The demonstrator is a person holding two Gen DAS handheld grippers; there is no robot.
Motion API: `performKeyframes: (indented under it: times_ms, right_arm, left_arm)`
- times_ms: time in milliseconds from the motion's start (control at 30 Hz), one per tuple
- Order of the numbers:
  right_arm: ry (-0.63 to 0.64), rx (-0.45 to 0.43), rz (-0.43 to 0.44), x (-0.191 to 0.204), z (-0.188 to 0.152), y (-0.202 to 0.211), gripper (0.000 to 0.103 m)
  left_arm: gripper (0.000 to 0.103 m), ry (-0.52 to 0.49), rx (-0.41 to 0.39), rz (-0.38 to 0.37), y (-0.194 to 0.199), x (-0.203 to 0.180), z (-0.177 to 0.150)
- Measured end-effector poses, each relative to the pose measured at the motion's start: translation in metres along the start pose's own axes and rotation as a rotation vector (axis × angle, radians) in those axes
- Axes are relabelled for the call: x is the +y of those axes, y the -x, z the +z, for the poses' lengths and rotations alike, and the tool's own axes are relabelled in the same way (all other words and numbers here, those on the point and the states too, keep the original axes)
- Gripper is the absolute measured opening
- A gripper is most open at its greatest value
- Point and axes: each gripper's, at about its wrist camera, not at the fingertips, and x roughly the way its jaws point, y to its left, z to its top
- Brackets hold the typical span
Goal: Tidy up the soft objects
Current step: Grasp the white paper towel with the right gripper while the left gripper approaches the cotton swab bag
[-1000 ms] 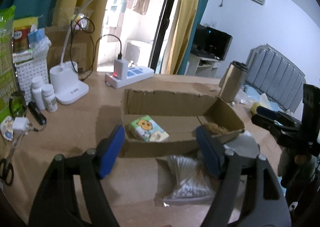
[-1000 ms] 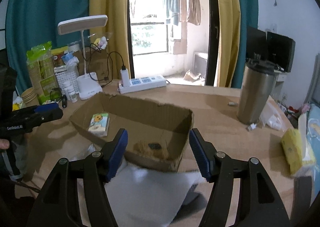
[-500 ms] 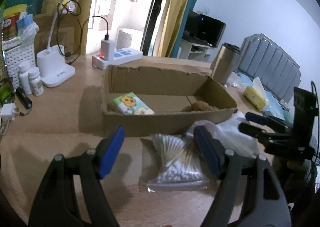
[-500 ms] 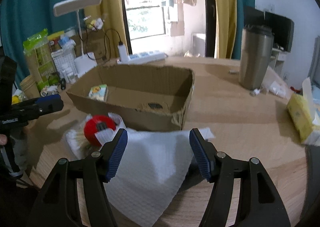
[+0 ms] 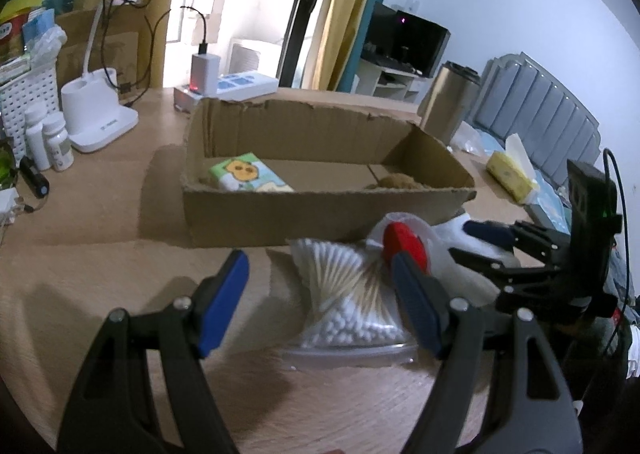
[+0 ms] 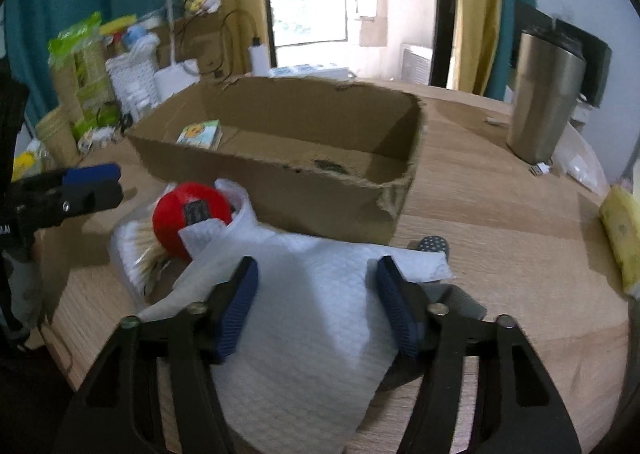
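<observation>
Right wrist view: I am holding my right gripper (image 6: 316,306) spread wide over the white cloth (image 6: 304,318) lying between box (image 6: 280,189) and the table's near edge, straight ahead, nearer than my open left gripper (image 5: 320,302).

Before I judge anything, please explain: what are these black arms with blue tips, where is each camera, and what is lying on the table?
They are hand-held tools, not a robot: a person holds one two-finger claw in each hand, with a camera looking along its fingers. The left claw is open above a clear bag of cotton swabs. The right claw is open above a white paper towel. A red soft ball lies between them, before the brown cardboard box on the wooden table. Nothing is held.
</observation>
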Motion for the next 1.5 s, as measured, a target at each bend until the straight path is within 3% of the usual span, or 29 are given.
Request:
performKeyframes:
  times_ms: [33, 233, 533, 833, 1167, 1500]
  right_arm:
    - [0.012, 0.009, -0.002, 0.002, 0.000, -0.002, 0.036]
    - [0.031, -0.009, -0.005, 0.006, -0.002, 0.000, 0.015]
    - [-0.019, -0.133, 0.022, -0.008, 0.003, 0.032, 0.014]
    - [-0.084, -0.226, -0.018, -0.035, 0.003, 0.062, 0.014]
    - [-0.143, -0.223, -0.015, -0.055, -0.011, 0.059, 0.014]
    - [-0.146, -0.233, 0.017, -0.052, -0.010, 0.062, 0.014]
  left_arm:
    - [0.076, -0.003, 0.003, -0.002, 0.000, -0.001, -0.001]
    - [0.076, -0.023, 0.033, -0.006, -0.006, -0.007, -0.005]
    - [0.076, -0.046, 0.082, 0.003, -0.018, -0.013, -0.009]
    - [0.076, -0.097, 0.123, 0.016, -0.031, -0.026, -0.012]
    - [0.076, -0.139, 0.178, 0.071, -0.047, -0.033, -0.018]
    - [0.075, -0.159, 0.177, 0.063, -0.047, -0.037, -0.019]
